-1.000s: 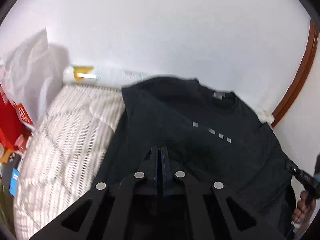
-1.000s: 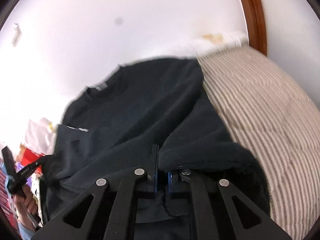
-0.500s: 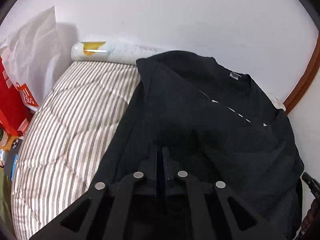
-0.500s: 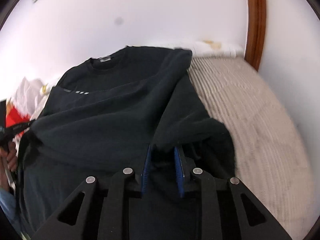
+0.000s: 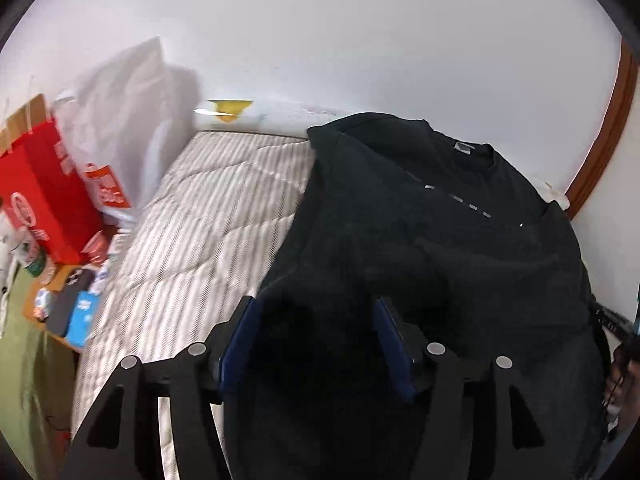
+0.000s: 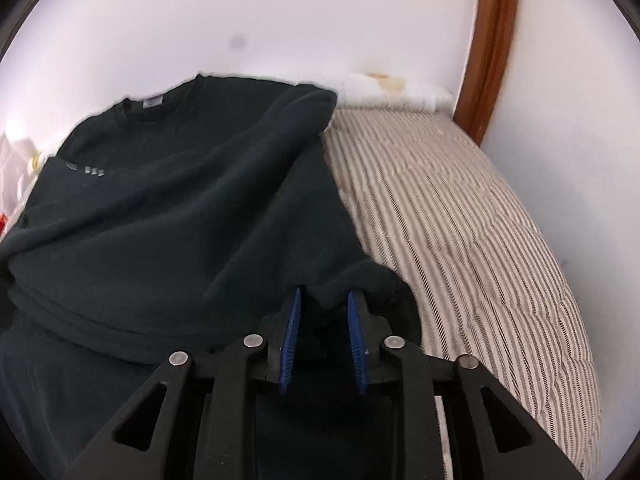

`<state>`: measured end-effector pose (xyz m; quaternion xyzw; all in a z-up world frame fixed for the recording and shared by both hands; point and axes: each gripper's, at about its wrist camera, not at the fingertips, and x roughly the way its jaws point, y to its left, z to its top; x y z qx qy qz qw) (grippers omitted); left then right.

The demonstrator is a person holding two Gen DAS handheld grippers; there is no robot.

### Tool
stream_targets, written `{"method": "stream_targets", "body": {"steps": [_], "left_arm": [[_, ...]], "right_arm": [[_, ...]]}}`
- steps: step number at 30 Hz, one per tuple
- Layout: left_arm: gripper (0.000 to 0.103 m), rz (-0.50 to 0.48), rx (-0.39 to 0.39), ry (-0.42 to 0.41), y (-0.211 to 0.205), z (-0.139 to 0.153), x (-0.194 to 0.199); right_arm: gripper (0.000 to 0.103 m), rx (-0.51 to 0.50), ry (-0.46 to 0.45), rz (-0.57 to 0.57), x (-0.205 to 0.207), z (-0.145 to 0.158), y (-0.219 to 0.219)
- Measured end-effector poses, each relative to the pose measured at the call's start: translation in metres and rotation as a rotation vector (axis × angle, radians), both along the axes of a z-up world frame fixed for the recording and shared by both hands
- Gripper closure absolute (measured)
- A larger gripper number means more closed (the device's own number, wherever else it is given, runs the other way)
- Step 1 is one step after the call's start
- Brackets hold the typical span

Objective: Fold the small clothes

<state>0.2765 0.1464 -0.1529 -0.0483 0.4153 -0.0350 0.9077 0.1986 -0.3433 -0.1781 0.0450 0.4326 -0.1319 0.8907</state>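
Observation:
A black T-shirt [image 5: 440, 240] lies on a striped quilt [image 5: 208, 208], its lower part folded up over the chest, collar tag toward the wall. My left gripper [image 5: 316, 312] is open, its blue pads wide apart over the fold's left corner. The shirt also shows in the right wrist view [image 6: 180, 208]. My right gripper [image 6: 323, 300] is open, its pads apart on either side of the fold's right corner, which lies loose between them.
The quilt [image 6: 460, 220] lies against a white wall, with a brown wooden frame [image 6: 488, 52] at the right. A red box [image 5: 44, 192], a white plastic bag [image 5: 124, 112] and small clutter sit left of the quilt. A rolled white item [image 5: 232, 114] lies along the wall.
Both grippers have opened and let go of the shirt's hem, which now lies folded up over the chest. The right one opened first, the left one after.

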Motion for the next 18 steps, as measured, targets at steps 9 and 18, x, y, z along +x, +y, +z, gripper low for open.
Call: {"method": "stream_targets", "body": {"steps": [9,18], "left_arm": [[0.042,0.037,-0.031,0.045,0.030,-0.016,-0.060],[0.042,0.021,-0.050,0.036,0.032,-0.034,-0.130]], "right_arm": [[0.067,-0.058,0.006,-0.022,-0.058,0.027,0.008],[0.050,-0.012,-0.026,-0.020,-0.158,0.029,0.011]]}}
